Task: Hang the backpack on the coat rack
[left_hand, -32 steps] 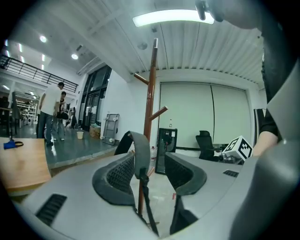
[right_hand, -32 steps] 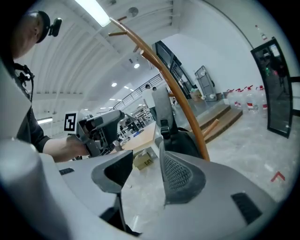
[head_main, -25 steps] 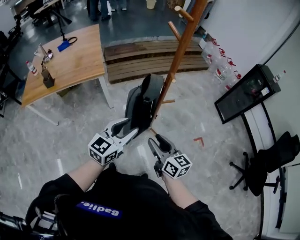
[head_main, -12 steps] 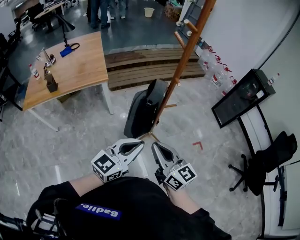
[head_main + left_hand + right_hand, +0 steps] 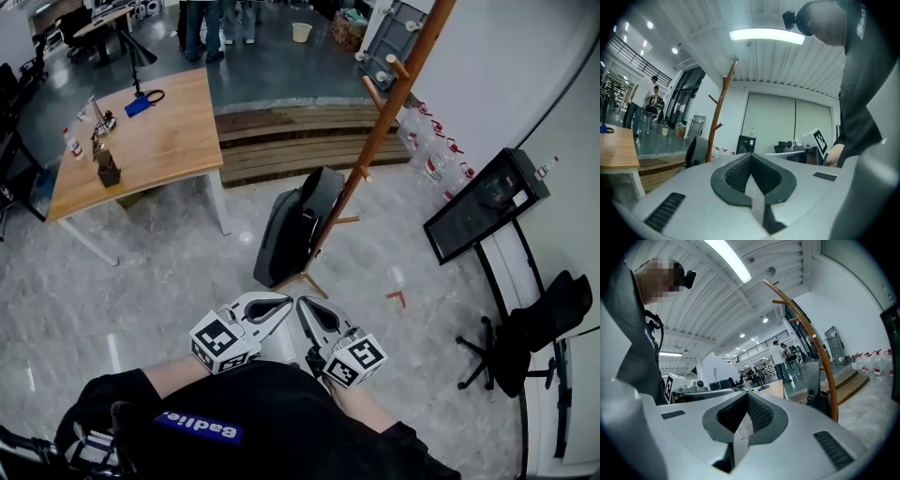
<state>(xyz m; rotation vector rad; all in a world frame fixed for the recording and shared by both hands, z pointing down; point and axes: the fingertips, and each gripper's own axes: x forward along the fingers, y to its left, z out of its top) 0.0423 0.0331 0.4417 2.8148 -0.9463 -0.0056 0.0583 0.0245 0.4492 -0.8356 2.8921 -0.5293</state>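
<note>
Heads up on what you can't really see here: the top of the coat rack [image 5: 389, 117] runs out of the head view's upper edge, and its foot is mostly tucked behind the backpack [image 5: 298, 225]. The backpack sits upright right against the lower part of the pole, on its left side in the head view. I honestly can't tell if it's hooked on one of the low pegs or just standing on the floor and leaning. No strap or loop is visible from here. Your forearms are mostly swallowed by your dark top too.

Around it: a wooden table [image 5: 141, 131] off to the left with small stuff on it, wooden steps [image 5: 291, 141] behind the rack, and water bottles [image 5: 427, 141] along the wall. There's a black screen [image 5: 478, 206] on a stand to the right and an office chair [image 5: 534, 328] with something dark draped on it. A few people [image 5: 202, 23] stand far back. There's also a red corner mark [image 5: 397, 298] on the floor. Nothing sits between you and the bag.

Your left gripper [image 5: 281, 305] and right gripper [image 5: 302, 307] are side by side close to your body, tips nearly meeting, both held level and aimed toward the rack, well apart from the backpack. Both pairs of jaws are pressed together with nothing in them.
</note>
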